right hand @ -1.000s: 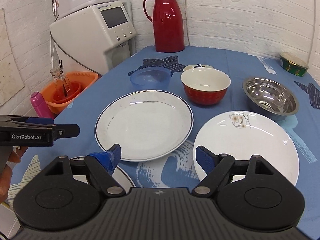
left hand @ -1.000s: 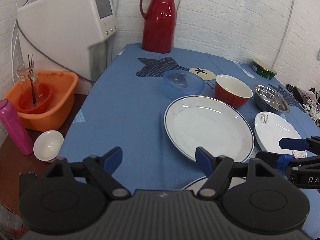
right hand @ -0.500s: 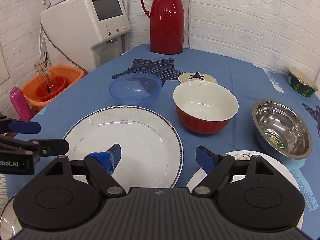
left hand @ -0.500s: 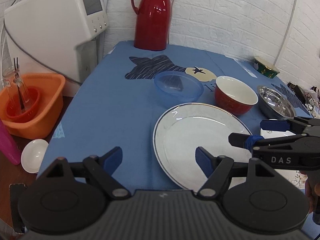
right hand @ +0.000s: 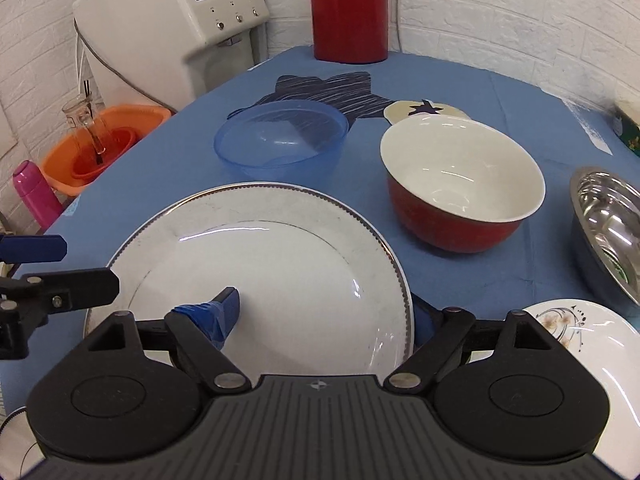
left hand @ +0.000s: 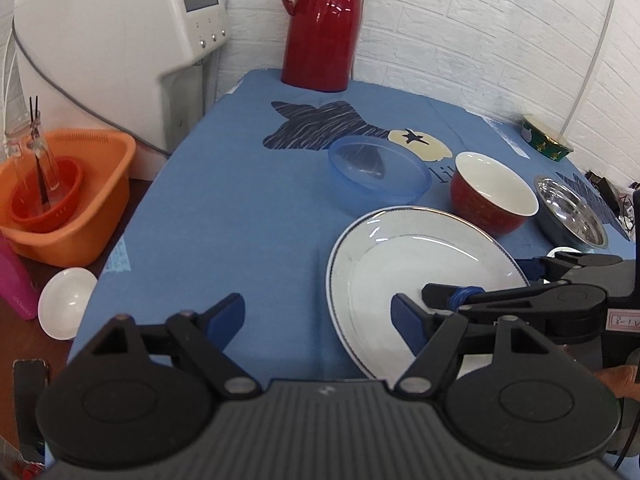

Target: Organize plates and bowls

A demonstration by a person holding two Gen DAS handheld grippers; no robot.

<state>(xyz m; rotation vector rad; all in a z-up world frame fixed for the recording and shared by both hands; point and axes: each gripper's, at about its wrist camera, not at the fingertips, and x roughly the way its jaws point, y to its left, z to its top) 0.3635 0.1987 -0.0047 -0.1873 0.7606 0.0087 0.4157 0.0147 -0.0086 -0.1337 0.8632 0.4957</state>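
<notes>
- A white brick wall backs a surface [right hand: 460, 92] under a blue printed cloth, with a red thermos [right hand: 348, 12] at the far edge and a white appliance [right hand: 172, 28] off to the left
- Left of the surface sit an orange basin [left hand: 68, 200] holding a glass bottle, a pink bottle [left hand: 14, 280] and a small white bowl [left hand: 66, 304] on a lower brown ledge
- The dishes are spread out singly, so the sorting looks barely begun: nothing is visibly stacked yet
- The blue plastic bowl [right hand: 280, 140], the red bowl [right hand: 460, 184] with its white inside and the steel bowl [right hand: 608, 224] stand apart in a row on the far side
- The large rimmed plate [right hand: 260, 264] lies nearest, and the floral plate [right hand: 592, 344] rests just to its right
- A sliver of another patterned dish shows at the bottom left of the right wrist view, too little to identify
- The right gripper [right hand: 324, 312] is spread wide, one finger over the plate face and the other by its right rim, apparently below it; it grips nothing so far
- The left gripper [left hand: 316, 316] is also parted and empty, hovering over bare cloth left of the large plate
- Judged from this, the first pickup is in hand: closing on the plate rim
- Left to do: gather the plates into one pile and nest the bowls
</notes>
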